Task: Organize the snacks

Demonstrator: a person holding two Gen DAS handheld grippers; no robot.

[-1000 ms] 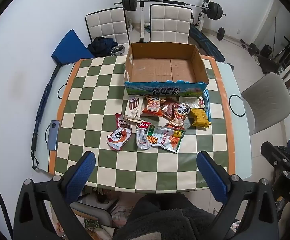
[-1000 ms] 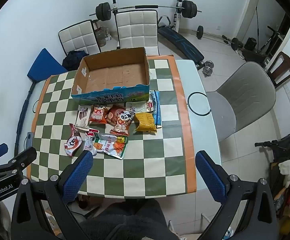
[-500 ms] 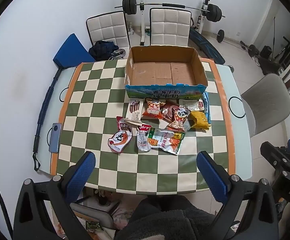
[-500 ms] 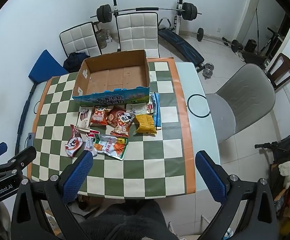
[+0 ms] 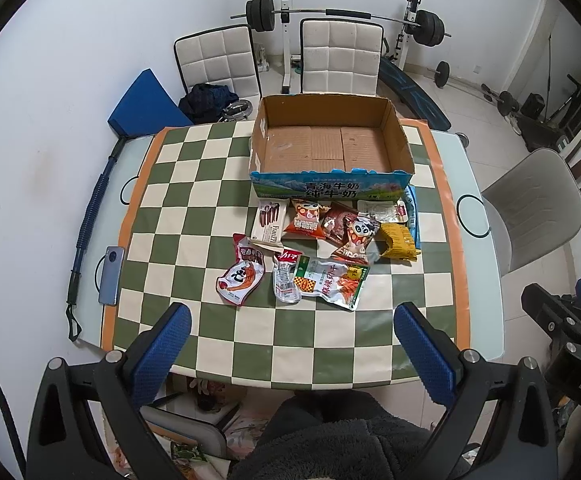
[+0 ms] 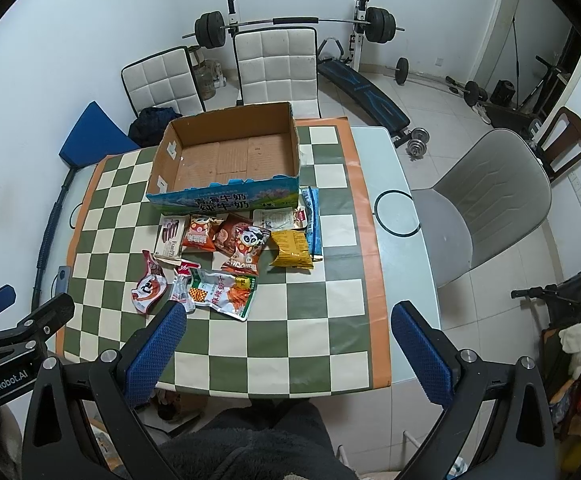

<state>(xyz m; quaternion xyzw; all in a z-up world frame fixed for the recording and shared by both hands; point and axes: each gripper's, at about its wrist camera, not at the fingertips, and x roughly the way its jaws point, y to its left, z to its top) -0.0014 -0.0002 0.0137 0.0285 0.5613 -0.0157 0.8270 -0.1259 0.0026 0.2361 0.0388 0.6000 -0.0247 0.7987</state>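
Both cameras are pulled back higher since 1 second ago. Left gripper (image 5: 290, 344) and right gripper (image 6: 286, 342) are held wide, empty. Nothing is packed: the cardboard box (image 5: 326, 148) sits bare, snack packets (image 5: 322, 248) piled just before it.

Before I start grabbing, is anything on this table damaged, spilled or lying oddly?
Nothing spilled. The cardboard box has a ragged, torn front rim, and it is empty. The snack packets lie in a loose overlapping heap in front of it, and the yellow packet looks crumpled. A phone sits near the table's left edge.
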